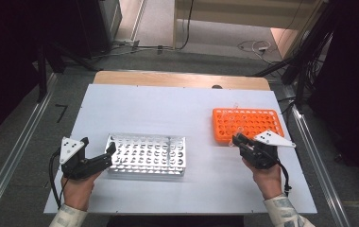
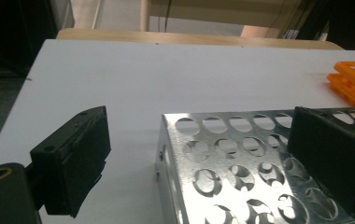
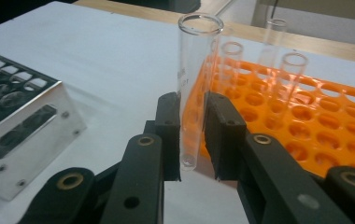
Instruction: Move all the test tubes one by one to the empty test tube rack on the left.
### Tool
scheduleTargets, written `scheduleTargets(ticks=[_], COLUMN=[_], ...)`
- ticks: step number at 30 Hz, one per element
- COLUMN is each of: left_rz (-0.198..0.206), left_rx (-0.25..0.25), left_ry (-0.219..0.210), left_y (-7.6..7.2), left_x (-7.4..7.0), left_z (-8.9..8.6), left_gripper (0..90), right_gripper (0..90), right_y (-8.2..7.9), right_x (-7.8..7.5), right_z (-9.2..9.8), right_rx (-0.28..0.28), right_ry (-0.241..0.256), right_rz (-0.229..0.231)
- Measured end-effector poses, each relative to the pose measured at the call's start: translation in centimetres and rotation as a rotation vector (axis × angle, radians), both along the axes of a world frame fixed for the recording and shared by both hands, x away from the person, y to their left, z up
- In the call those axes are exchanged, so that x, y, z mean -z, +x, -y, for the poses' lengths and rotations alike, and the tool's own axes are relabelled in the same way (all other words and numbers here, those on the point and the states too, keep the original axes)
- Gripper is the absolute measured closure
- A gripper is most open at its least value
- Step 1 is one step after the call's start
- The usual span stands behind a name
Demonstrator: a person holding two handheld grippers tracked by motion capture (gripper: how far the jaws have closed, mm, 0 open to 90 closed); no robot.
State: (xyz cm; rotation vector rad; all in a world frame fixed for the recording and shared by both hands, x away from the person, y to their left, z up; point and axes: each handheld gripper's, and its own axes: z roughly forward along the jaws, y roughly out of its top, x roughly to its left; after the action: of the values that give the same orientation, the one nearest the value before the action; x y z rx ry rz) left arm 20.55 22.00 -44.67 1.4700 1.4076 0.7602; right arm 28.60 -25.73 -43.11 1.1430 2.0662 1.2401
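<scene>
Right gripper [image 3: 192, 135] fingers [image 3: 168, 133] pinch clear glass test tube [image 3: 194, 84] upright, beside near-left corner of orange plastic rack [image 1: 248, 124]. Left gripper [image 1: 104, 155] fingers [image 2: 75, 163] spread wide, straddling left end of perforated steel rack [image 1: 147, 153]; contact unclear. White surface [image 1: 168, 109].

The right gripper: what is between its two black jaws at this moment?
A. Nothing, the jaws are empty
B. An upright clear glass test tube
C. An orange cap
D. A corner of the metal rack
B. In the right gripper view, the right gripper has its jaws closed on a clear test tube standing upright, just in front of the orange rack.
</scene>
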Motion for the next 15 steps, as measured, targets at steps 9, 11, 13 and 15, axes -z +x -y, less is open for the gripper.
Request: scheduleTargets(ticks=[9,11,13,15], left_rz=[0.000,0.005,0.006,0.007], left_rx=[0.078,0.096,0.113,0.128], left_ry=[0.001,-0.001,-0.001,-0.002], left_y=[0.2,0.3,0.5,0.6], left_x=[-0.4,-0.5,-0.6,-0.7], left_z=[2.2,2.7,3.3,3.9], left_gripper=[6.4,7.7,7.9,9.2], right_gripper=[73.8,73.8,73.8,73.8], right_y=[-0.3,-0.4,-0.5,-0.5], right_x=[0.3,0.4,0.6,0.7], right_z=[-2.3,-2.9,-3.4,-3.8], right_rx=[-0.075,-0.089,-0.105,-0.116], right_ry=[-0.020,-0.028,-0.033,-0.041], right_rz=[-0.011,-0.014,-0.015,-0.016])
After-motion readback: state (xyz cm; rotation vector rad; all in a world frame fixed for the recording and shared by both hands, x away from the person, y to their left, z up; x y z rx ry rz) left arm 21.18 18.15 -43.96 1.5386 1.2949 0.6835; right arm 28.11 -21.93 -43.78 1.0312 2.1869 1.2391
